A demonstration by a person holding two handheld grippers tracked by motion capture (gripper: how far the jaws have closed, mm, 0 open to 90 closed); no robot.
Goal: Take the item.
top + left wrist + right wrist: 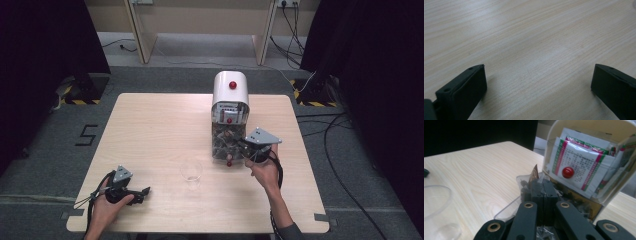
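Black jaws of the right gripper [541, 185] are seen pinched tight on a small brown sachet [534, 173], lifted from the open lower drawer [223, 145] of the white dispenser [230, 87]. Nearby stands a clear cup [191, 171]; the left gripper [140, 192] rests spread wide on the table [150, 125].

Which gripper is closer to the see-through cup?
The right gripper, though not by much. It's up at the drawer box, right of the cup. The left gripper rests lower left of the cup.

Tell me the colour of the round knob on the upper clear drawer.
Red knob, clearest in the right gripper view.
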